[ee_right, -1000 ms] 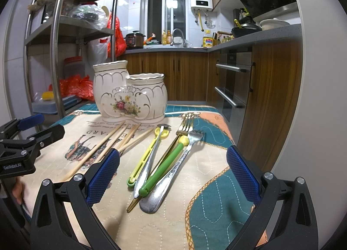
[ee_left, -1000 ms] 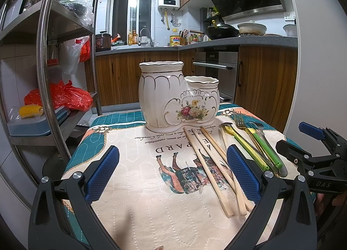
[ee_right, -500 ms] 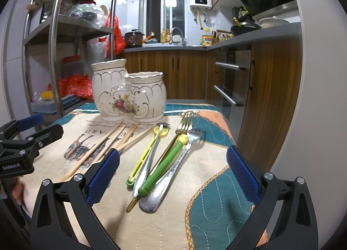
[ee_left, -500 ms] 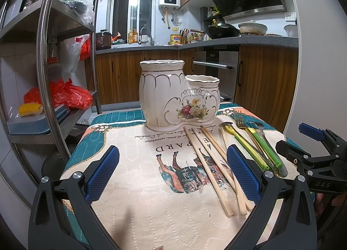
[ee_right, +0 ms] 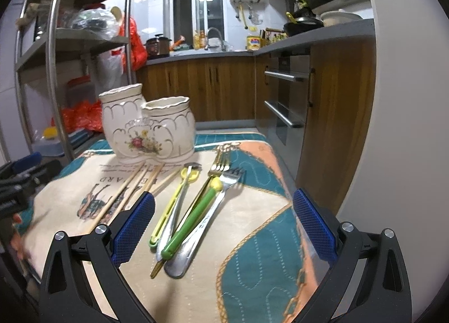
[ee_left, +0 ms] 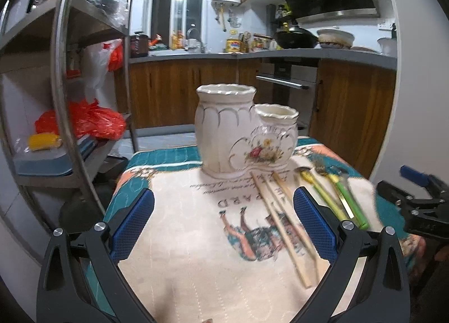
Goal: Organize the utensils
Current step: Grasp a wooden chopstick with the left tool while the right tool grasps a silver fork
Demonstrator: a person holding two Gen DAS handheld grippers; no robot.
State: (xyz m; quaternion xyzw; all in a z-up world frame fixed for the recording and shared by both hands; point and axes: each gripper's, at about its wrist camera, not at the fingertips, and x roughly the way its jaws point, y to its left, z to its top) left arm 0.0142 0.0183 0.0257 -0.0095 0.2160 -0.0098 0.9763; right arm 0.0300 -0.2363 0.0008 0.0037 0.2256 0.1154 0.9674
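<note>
A cream ceramic double-pot utensil holder (ee_left: 241, 129) with a flower motif stands at the far side of the table; it also shows in the right wrist view (ee_right: 148, 129). Wooden chopsticks (ee_left: 283, 227) lie in front of it, also seen in the right wrist view (ee_right: 123, 191). To their right lie green- and yellow-handled utensils (ee_right: 193, 216), a steel fork (ee_right: 207, 216) and a gold fork (ee_right: 219, 163). My left gripper (ee_left: 223, 222) is open and empty above the cloth. My right gripper (ee_right: 223, 223) is open and empty, above the utensil handles.
A printed tablecloth (ee_left: 196, 253) covers the small table. A steel shelf rack (ee_left: 64, 93) with red bags stands to the left. Wooden kitchen cabinets (ee_right: 336, 115) and an oven front are close on the right. The table's right edge (ee_right: 283, 188) is near the forks.
Both grippers have risen and pulled back a little, so the holder and utensils sit lower and farther in view. Both stay open and empty. The utensils have not moved.
</note>
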